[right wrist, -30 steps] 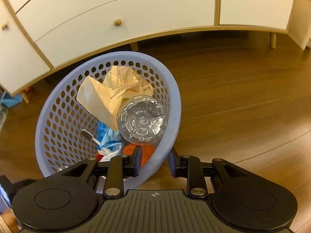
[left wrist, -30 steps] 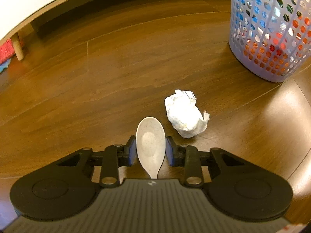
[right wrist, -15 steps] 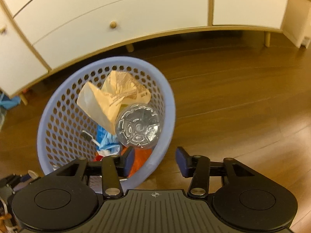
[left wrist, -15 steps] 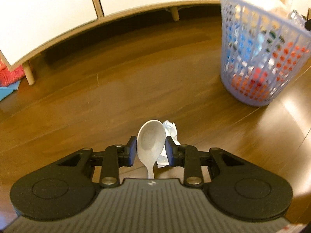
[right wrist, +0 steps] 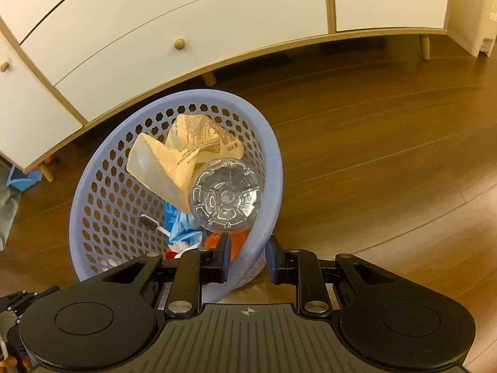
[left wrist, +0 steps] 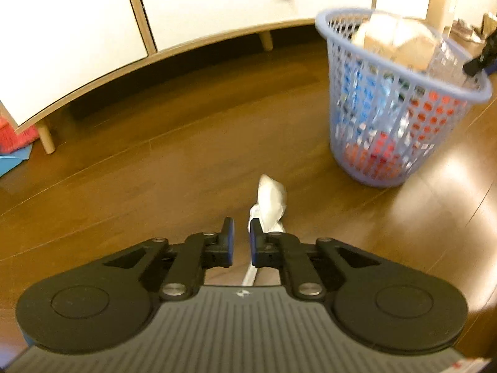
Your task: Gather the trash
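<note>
A lilac mesh basket [left wrist: 388,130] [right wrist: 93,205] stands on the wooden floor. It holds a clear bottle [right wrist: 225,197], a tan paper bag [right wrist: 183,155], a toothbrush and coloured scraps. My right gripper [right wrist: 248,258] straddles its near rim, both pads pressed against the wall. My left gripper [left wrist: 241,241] has its jaws almost together, with bare floor in the gap. The white plastic spoon [left wrist: 270,199] sits to their right. Its neck passes under the right finger and its handle shows near the gripper body. A scrap of white crumpled paper [left wrist: 252,216] peeks out beside it.
A white cabinet [left wrist: 217,3] [right wrist: 155,31] on short wooden legs [left wrist: 46,136] runs along the back. Something red [left wrist: 15,133] and something blue [left wrist: 9,161] lie by its left leg. Open floor lies left of the basket and to its right.
The left gripper lifted and tipped toward the basket; its jaws narrowed and the spoon slid out to the right. The right gripper's jaws widened, then closed onto the basket rim.
</note>
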`<action>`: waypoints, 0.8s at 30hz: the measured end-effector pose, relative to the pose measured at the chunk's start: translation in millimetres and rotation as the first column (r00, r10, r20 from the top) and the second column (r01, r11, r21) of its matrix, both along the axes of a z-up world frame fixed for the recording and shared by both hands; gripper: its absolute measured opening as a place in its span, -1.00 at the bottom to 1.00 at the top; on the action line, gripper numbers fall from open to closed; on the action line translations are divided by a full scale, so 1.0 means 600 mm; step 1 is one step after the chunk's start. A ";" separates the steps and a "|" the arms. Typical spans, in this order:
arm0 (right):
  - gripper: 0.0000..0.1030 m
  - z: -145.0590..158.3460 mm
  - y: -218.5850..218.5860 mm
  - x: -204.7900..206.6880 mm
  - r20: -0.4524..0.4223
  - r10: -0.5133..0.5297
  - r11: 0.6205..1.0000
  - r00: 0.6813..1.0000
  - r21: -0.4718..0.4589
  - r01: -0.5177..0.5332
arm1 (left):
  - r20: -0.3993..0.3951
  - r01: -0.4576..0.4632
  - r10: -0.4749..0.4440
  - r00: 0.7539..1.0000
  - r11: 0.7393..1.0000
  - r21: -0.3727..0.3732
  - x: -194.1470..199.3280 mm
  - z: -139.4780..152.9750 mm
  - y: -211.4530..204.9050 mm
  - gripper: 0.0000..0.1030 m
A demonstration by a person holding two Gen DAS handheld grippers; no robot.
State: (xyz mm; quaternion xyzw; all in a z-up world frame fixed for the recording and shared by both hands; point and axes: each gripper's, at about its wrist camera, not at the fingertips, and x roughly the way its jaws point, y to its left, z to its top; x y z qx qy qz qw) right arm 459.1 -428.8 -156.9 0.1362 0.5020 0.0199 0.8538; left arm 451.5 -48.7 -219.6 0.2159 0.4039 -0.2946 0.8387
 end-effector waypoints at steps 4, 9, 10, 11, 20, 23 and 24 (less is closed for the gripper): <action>-0.60 -0.002 -0.004 0.005 0.001 0.006 1.000 1.000 0.003 -0.006 | -0.027 0.015 -0.014 1.000 1.000 0.026 0.001 -0.027 -0.002 -0.54; -0.60 -0.004 -0.017 0.008 -0.005 -0.004 1.000 1.000 0.013 0.004 | -0.032 0.042 -0.039 0.999 0.995 0.090 0.012 -0.078 -0.003 -0.31; -0.60 -0.001 -0.016 0.007 0.005 0.002 1.000 1.000 0.001 -0.002 | -0.029 0.044 -0.041 0.999 0.993 0.114 0.017 -0.091 0.000 -0.31; -0.60 0.002 -0.016 0.007 0.017 0.011 1.000 1.000 -0.013 -0.010 | -0.028 0.040 -0.036 0.999 0.990 0.133 0.022 -0.102 0.003 -0.31; -0.60 0.011 -0.016 0.005 0.046 -0.002 1.000 0.999 -0.019 0.003 | -0.013 -0.052 0.055 0.998 0.984 0.169 0.088 -0.157 0.015 -0.31; -0.59 0.009 -0.013 0.004 0.056 0.005 1.000 0.998 -0.031 -0.004 | 0.001 -0.109 0.110 0.994 0.985 0.134 0.108 -0.154 0.027 -0.31; -0.59 0.008 -0.014 0.004 0.058 0.003 1.000 0.998 -0.029 -0.001 | 0.005 -0.129 0.129 0.992 0.984 0.127 0.115 -0.154 0.032 -0.31</action>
